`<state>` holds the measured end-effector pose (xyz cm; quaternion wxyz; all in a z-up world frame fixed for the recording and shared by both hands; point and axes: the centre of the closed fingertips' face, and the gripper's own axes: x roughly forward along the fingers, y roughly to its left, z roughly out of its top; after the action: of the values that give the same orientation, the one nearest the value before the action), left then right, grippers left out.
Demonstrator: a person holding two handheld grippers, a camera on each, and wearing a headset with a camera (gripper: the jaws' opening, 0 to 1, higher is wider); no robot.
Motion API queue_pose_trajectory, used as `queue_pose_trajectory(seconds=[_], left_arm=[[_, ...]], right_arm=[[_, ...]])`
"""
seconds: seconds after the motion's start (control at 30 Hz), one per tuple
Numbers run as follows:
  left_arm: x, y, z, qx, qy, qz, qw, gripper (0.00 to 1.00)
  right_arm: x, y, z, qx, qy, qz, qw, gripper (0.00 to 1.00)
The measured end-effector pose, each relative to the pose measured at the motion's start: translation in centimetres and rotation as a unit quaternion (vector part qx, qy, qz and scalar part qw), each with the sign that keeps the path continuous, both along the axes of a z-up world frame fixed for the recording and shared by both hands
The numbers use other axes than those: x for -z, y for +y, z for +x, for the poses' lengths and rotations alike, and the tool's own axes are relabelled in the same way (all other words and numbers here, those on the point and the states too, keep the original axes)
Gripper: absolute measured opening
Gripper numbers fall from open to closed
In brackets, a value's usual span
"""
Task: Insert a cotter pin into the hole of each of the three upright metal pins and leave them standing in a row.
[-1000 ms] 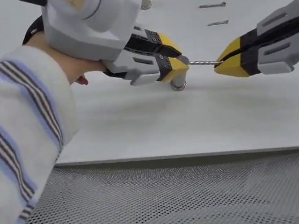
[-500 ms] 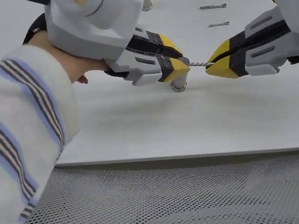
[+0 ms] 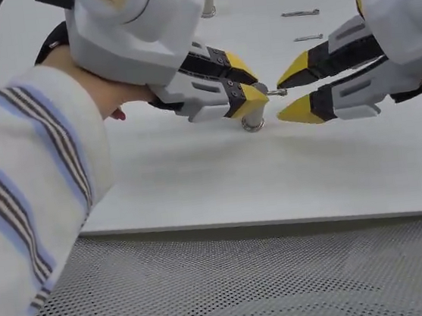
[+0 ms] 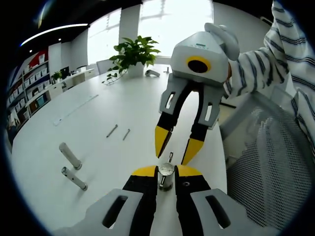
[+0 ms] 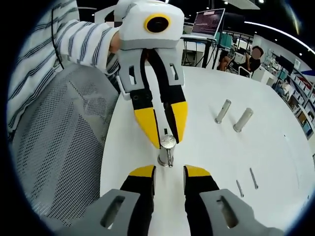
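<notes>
My left gripper [image 3: 249, 100] is shut on an upright metal pin [image 3: 252, 122] whose flanged foot rests on the white table. A cotter pin [image 3: 275, 93] sits in the pin's hole, and a short end pokes out to the right. My right gripper [image 3: 288, 96] is open, one yellow fingertip above that end and one below, not touching it. In the left gripper view the held metal pin [image 4: 166, 177] stands between the shut jaws, with the cotter pin [image 4: 170, 157] and the open right gripper [image 4: 175, 148] beyond. The right gripper view has the metal pin [image 5: 167, 150] just ahead of the open right gripper [image 5: 170, 172].
Two more metal pins [image 4: 70, 155] [image 4: 74, 178] and two loose cotter pins [image 4: 112, 130] [image 4: 126, 134] lie farther out on the table. In the head view the loose cotter pins [image 3: 300, 13] [image 3: 308, 38] are at the back right. A perforated grey chair seat [image 3: 233, 285] lies below the table's front edge.
The right gripper moved left, pushed the cotter pin into the held metal pin's hole, then opened and let it go. The left gripper stayed shut on the pin.
</notes>
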<state>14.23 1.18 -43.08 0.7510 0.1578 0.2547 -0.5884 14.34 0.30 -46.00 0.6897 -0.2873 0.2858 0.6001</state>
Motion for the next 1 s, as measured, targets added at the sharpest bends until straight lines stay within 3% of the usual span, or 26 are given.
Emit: queue_pose_trajectory(seconds=[0.3, 0.43, 0.87, 1.0], left_arm=[[0.0, -0.1, -0.1, -0.003, -0.002, -0.007, 1.0000, 0.10], [-0.1, -0.1, -0.3, -0.001, -0.002, -0.005, 1.0000, 0.10], [0.0, -0.1, -0.1, -0.003, -0.002, -0.003, 1.0000, 0.10], [0.1, -0.1, 0.0, 0.002, -0.009, -0.002, 1.0000, 0.10]], right_arm=[[-0.6, -0.5, -0.2, 0.016, 0.000, 0.018, 0.9997, 0.00], [-1.1, -0.1, -0.2, 0.023, -0.002, 0.031, 0.9993, 0.00], [-1.5, 0.6, -0.2, 0.015, -0.016, 0.033, 0.9992, 0.00], [-1.6, 0.7, -0.2, 0.024, -0.015, 0.042, 0.9987, 0.00]])
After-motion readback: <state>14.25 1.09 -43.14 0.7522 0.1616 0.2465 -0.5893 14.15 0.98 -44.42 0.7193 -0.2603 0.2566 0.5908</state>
